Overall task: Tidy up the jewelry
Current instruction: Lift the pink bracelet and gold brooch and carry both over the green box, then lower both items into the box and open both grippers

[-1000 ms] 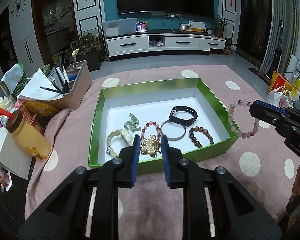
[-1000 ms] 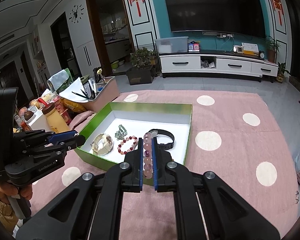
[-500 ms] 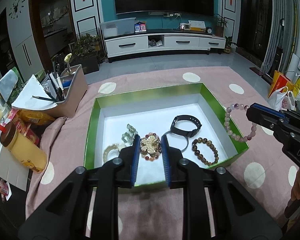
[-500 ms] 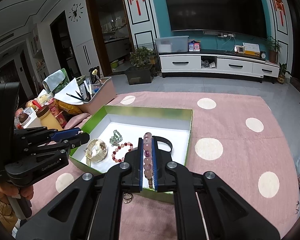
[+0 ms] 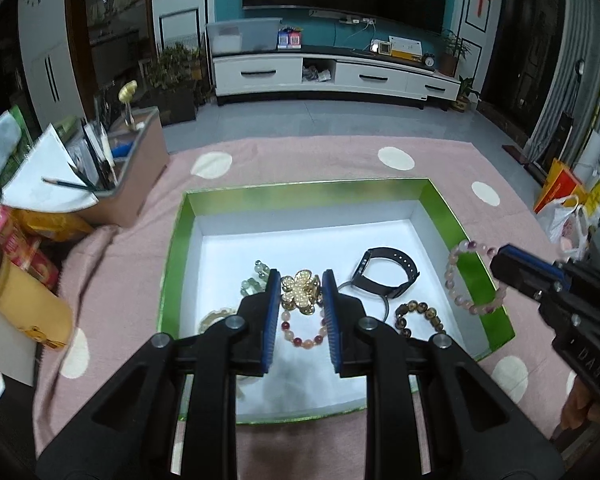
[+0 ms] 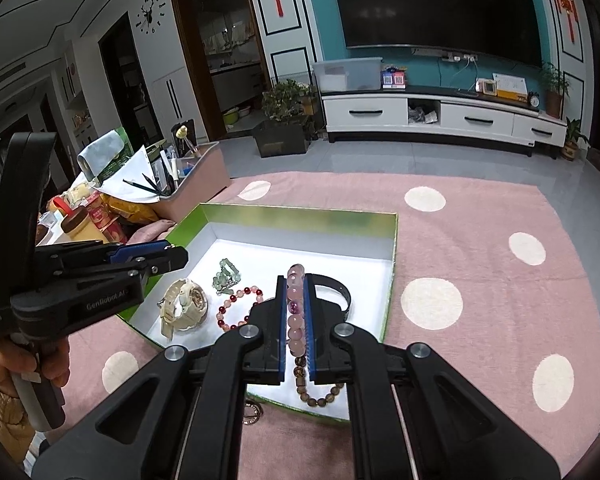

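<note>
In the right tongs [image 6: 295, 312], translucent pink bead bracelet [image 6: 294, 322].

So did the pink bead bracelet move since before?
Yes. The pink bead bracelet, held by the right gripper, went from over the cloth to over the green box's rim.

Lighting: dim indoor room, ceiling lamps overhead, reflected as bright dots in the dark television [image 6: 436, 4]. Glare: white floor of the green box [image 5: 300, 200] slightly blown out. Shadows: soft, short. Distortion: strong fisheye bending, dark vignette corners. Blur: mild at left-wrist edges.
</note>
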